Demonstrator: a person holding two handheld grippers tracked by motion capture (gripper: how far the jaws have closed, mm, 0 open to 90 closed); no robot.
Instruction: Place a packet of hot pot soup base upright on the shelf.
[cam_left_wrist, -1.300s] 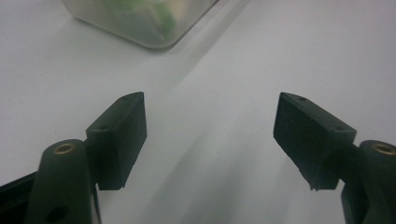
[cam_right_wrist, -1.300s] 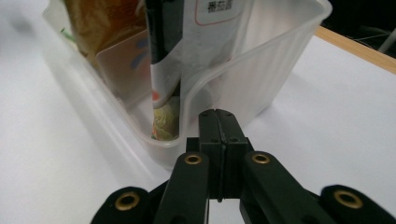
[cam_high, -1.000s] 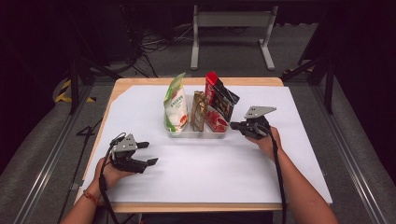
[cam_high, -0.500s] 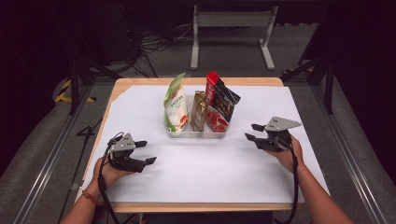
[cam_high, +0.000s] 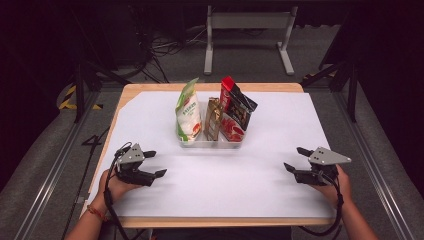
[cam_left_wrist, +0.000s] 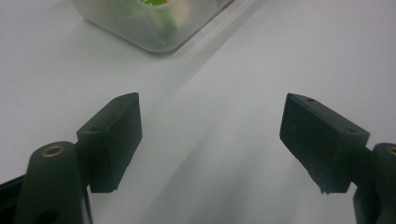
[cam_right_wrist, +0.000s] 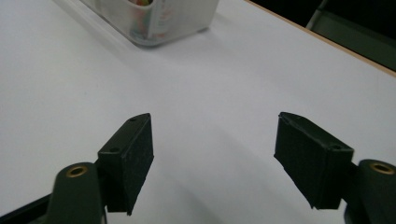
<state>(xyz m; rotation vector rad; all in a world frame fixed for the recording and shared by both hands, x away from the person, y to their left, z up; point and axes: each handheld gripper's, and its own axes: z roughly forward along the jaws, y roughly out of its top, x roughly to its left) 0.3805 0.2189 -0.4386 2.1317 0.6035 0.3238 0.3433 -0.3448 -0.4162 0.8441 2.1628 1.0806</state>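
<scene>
A clear plastic bin (cam_high: 210, 142) stands at the table's middle, holding a green-and-white pouch (cam_high: 188, 112), a brown-gold pouch (cam_high: 213, 117) and red-and-black pouches (cam_high: 235, 107) upright. My left gripper (cam_high: 155, 163) rests at the front left, open and empty; its jaws have just been opening a little wider. My right gripper (cam_high: 296, 158) sits at the front right, well clear of the bin, open after its jaws have just been opening, with nothing between them. The left gripper view has open jaws (cam_left_wrist: 210, 126) over white paper with the bin's corner (cam_left_wrist: 149, 23) beyond. The right gripper (cam_right_wrist: 212, 140) faces the bin (cam_right_wrist: 159, 18) too.
White paper (cam_high: 260, 180) covers the wooden table (cam_high: 210, 221), whose edge runs along the front. Bare paper lies between the two grippers and before the bin. A metal stand (cam_high: 247, 30) and cables are on the floor behind the table.
The right gripper has drawn back from the bin's right end to the front right of the table, and its jaws have spread apart. The left hand has stayed where it was.
</scene>
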